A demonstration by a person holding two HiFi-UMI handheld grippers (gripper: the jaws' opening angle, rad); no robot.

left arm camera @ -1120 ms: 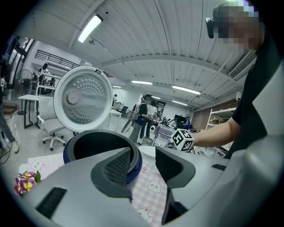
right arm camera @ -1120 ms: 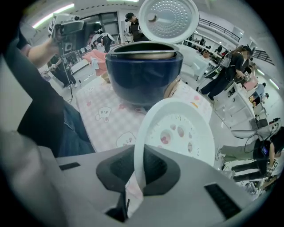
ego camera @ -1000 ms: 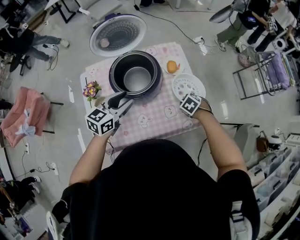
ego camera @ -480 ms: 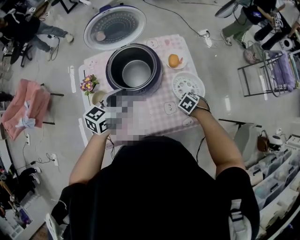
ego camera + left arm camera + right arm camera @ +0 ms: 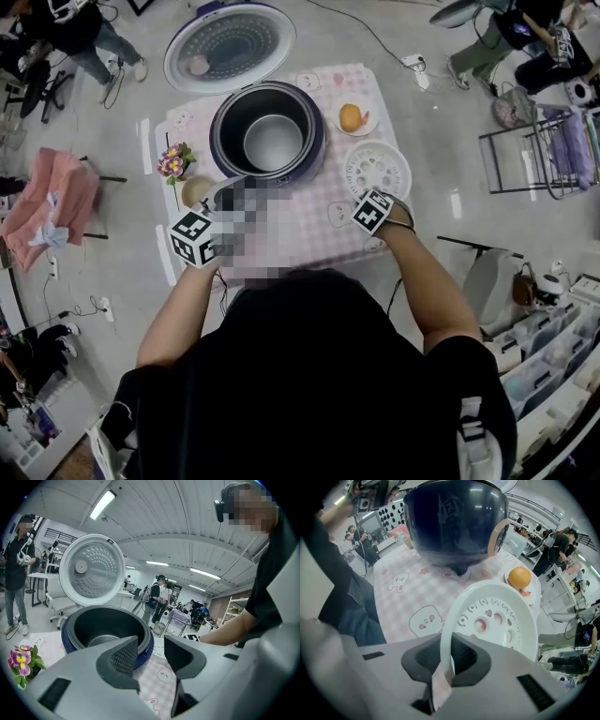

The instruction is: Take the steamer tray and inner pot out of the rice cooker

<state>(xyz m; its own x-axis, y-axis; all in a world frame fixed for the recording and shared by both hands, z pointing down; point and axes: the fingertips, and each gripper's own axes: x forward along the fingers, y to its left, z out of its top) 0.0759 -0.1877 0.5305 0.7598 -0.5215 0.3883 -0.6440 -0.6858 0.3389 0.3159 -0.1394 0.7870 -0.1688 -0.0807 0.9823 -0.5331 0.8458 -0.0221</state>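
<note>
The dark blue rice cooker [image 5: 314, 150] stands open on the checked cloth, its lid [image 5: 230, 47] tipped back. The metal inner pot [image 5: 273, 142] sits inside it. My right gripper [image 5: 373, 199] points steeply down at the table's right side, shut on the near rim of the white perforated steamer tray [image 5: 378, 169]. In the right gripper view the pads pinch the steamer tray [image 5: 497, 618] rim, low over the cloth. My left gripper [image 5: 150, 651] stands open and holds nothing, just in front of the rice cooker [image 5: 147, 644]; the inner pot [image 5: 101, 627] shows beyond its jaws.
A small dish with an orange [image 5: 350, 118] lies right of the cooker, just behind the tray. A little pot of flowers [image 5: 173, 166] stands at the table's left edge. People, chairs and racks stand on the floor around the small table [image 5: 323, 239].
My right gripper has sunk towards the cloth with the steamer tray in its grip. The left gripper has stayed in front of the cooker, still open.
</note>
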